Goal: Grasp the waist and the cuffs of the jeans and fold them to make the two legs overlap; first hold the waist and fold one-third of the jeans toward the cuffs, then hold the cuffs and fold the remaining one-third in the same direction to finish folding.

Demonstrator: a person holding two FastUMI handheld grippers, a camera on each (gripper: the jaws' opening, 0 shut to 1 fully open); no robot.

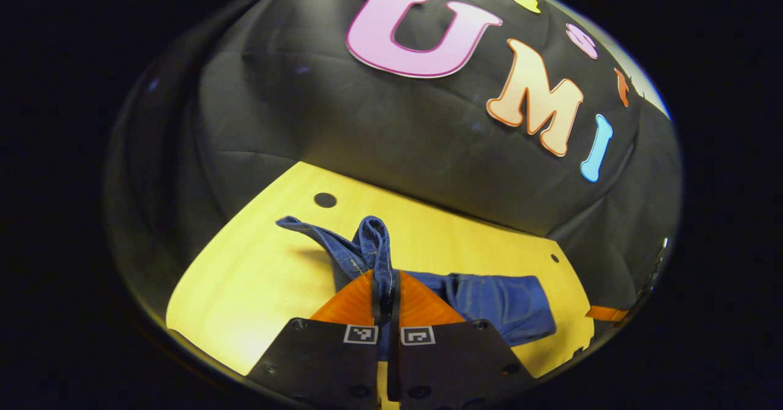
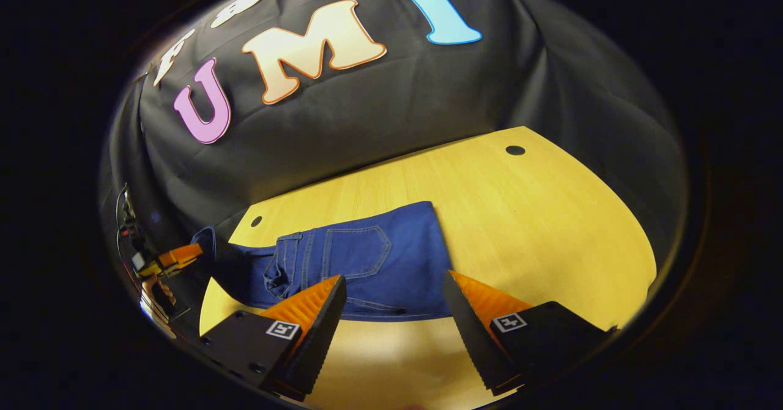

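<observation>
Blue jeans (image 1: 489,303) lie on the yellow wooden table (image 1: 257,263). In the left gripper view my left gripper (image 1: 385,287) is shut on a raised fold of the jeans, the denim standing up between the fingers and trailing off to the left. In the right gripper view the folded jeans (image 2: 373,263) lie flat with a back pocket facing up. My right gripper (image 2: 394,290) hovers open over their near edge, with nothing between its fingers. At the far left of the right gripper view, the left gripper (image 2: 174,257) holds the lifted end of the jeans.
The table (image 2: 550,214) has small dark holes (image 2: 515,150) near its corners. The black cloth wall (image 2: 379,110) stands close behind the table. A hand (image 2: 156,294) holding the other gripper shows at the left edge of the right gripper view.
</observation>
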